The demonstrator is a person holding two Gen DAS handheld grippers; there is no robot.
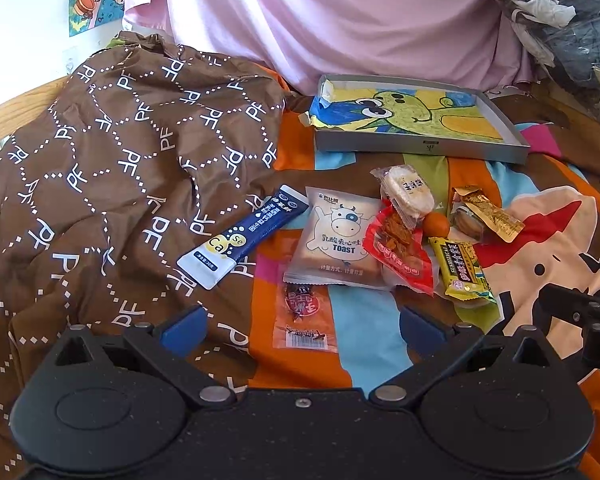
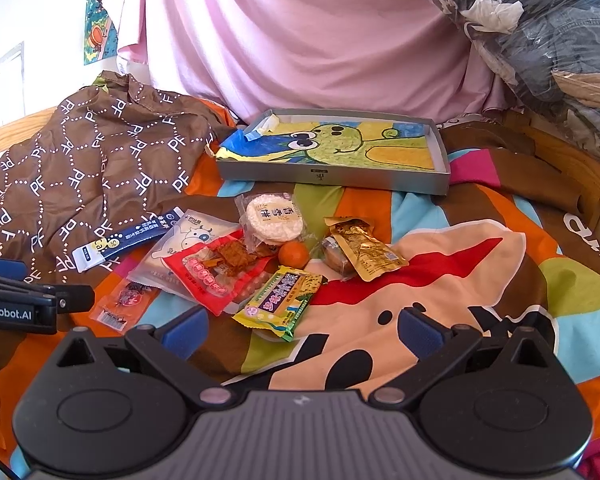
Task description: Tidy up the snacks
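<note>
— Behind your snacks hangs a pink sheet [image 2: 300, 40], and a bright cartoon bedspread [image 2: 440, 272] lies under everything. What sits around the pile?

— Your brown PF-patterned cloth [image 1: 120, 152] is bunched on the left, and the blue stick sachet [image 1: 242, 236] lies on its edge. Beyond the pile, your grey tray [image 2: 332, 178] holds a crayon drawing of a green creature. Clothes in a clear bag [image 2: 540, 40] are stacked at the far right.

— And the snacks themselves?

— You have the toast packet [image 1: 336, 240] partly under the red packet [image 1: 400, 256]. A rice cracker pack [image 2: 274, 220], a small orange fruit [image 2: 294, 254], a gold-wrapped snack [image 2: 364, 250] and a yellow-green bar [image 2: 278, 304] crowd together beside them. An orange clear-wrapped strip [image 1: 304, 316] lies nearest your left gripper [image 1: 302, 330].

— My jaws?

— Both pairs stand apart, holding nothing. Your right gripper [image 2: 300, 334] hovers just short of the yellow-green bar.
</note>
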